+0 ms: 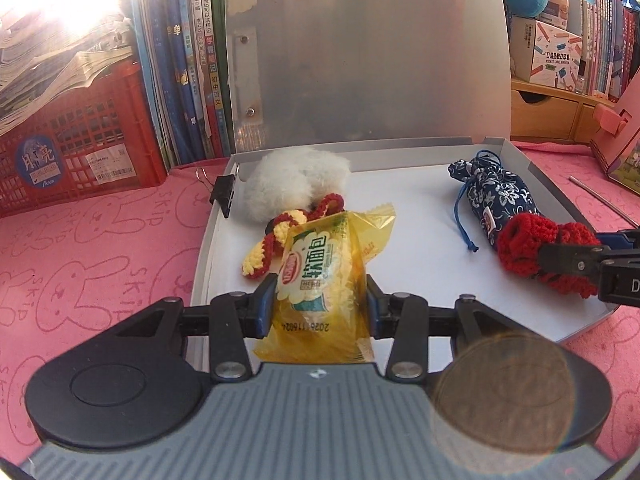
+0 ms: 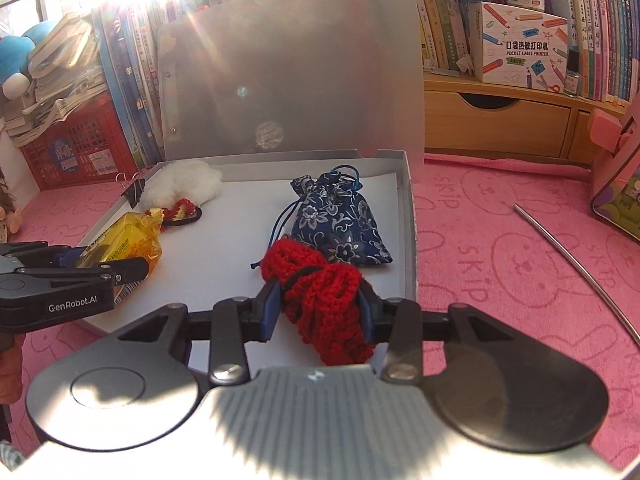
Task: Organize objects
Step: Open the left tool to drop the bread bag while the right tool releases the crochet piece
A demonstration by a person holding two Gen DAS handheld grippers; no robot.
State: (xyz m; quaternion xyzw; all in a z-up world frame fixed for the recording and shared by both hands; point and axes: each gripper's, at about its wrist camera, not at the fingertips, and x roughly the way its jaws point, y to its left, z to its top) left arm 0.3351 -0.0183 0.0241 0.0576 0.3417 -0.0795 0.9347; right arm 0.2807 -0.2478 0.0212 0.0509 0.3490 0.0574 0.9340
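Observation:
An open grey box (image 1: 560, 208) with its lid up lies on the pink cloth. My left gripper (image 1: 320, 304) is shut on a yellow bread packet (image 1: 320, 276) over the box's front left; the packet also shows in the right wrist view (image 2: 124, 244). My right gripper (image 2: 318, 308) is shut on a red crochet piece (image 2: 320, 296) over the box's front right; it also shows in the left wrist view (image 1: 532, 248). In the box lie a white fluffy ball (image 1: 292, 180), a red-and-yellow crochet piece (image 1: 264, 248) and a blue floral pouch (image 1: 496, 196).
A black binder clip (image 1: 222, 194) sits on the box's left rim. A red crate (image 1: 76, 140) stands at the left, books behind. A metal rod (image 2: 576, 256) lies on the cloth to the right, near a pink box (image 2: 620, 176). Wooden drawers (image 2: 496, 124) stand behind.

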